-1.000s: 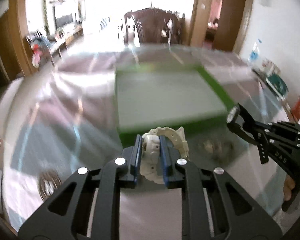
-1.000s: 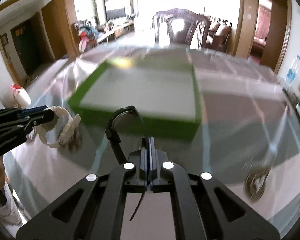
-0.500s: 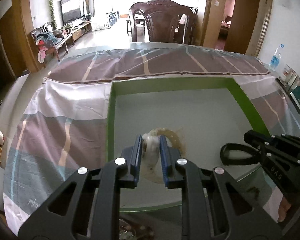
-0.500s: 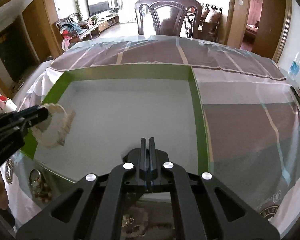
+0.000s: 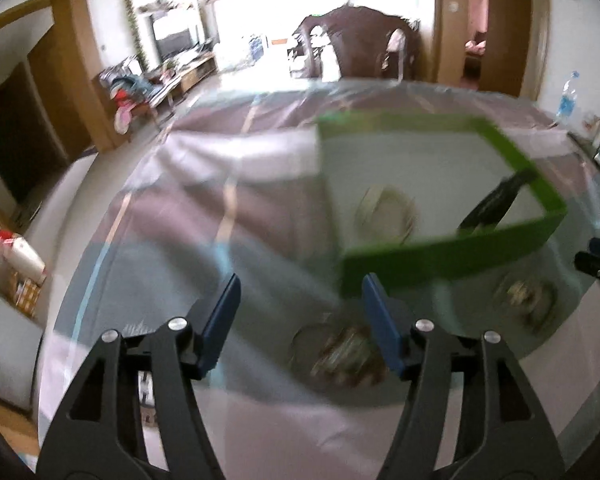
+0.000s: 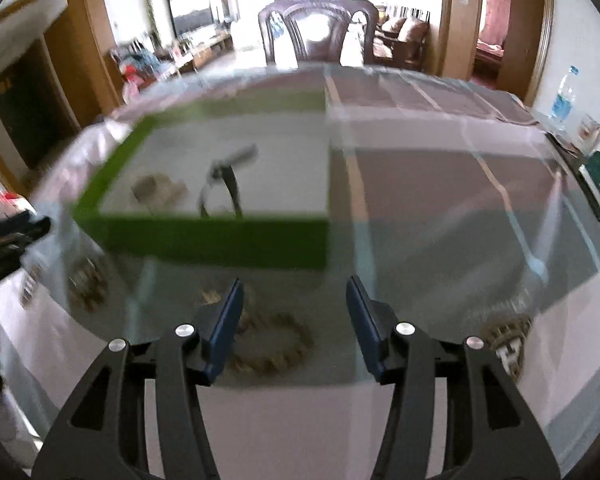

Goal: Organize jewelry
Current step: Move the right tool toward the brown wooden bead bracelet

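Both the left hand-held gripper (image 5: 298,322) and the right hand-held gripper (image 6: 294,322) gaped wide, empty; the cream plastic watch (image 6: 156,190) and the black strap watch (image 6: 224,184) lay inside the shallow green-walled box (image 6: 204,240), while beaded bracelets (image 6: 272,350) waited on the surface (image 6: 440,208).

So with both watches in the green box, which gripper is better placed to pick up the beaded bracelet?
Probably the right gripper: it is open, with the beaded bracelet just below its fingertips. The left gripper, also open, faces other blurred jewelry.

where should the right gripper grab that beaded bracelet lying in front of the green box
The beaded bracelet lies flat on the table as an open loop, just ahead of the open right gripper. Best to come straight down from above and pinch one arc of the ring, one finger inside the loop and one outside. The near-right arc looks clearest, though blur hides bead detail.
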Demonstrator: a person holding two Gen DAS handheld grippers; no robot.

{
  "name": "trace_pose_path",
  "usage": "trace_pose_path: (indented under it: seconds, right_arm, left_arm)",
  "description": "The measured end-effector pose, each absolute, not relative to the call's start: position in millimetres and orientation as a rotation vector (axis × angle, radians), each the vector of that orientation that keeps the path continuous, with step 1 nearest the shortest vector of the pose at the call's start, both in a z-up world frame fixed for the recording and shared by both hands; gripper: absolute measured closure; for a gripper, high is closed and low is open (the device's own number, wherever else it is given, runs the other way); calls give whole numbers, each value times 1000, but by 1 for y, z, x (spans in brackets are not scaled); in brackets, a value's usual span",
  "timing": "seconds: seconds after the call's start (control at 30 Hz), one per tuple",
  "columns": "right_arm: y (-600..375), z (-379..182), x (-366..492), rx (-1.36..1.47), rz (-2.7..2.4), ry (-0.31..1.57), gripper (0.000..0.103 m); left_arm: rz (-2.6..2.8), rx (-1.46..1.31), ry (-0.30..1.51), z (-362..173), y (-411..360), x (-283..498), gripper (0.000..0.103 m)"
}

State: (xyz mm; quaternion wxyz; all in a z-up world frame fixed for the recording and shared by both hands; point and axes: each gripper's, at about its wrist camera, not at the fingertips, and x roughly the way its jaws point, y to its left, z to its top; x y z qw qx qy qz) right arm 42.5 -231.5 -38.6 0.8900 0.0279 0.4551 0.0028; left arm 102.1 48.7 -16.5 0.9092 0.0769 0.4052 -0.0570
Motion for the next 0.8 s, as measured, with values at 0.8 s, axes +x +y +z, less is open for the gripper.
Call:
trace_pose_path:
  seconds: [0.8]
  right_arm:
    - [-158, -83, 1, -79, 133, 1084, 50]
  left_arm:
    - [-156, 140, 890, -60, 31, 52, 20]
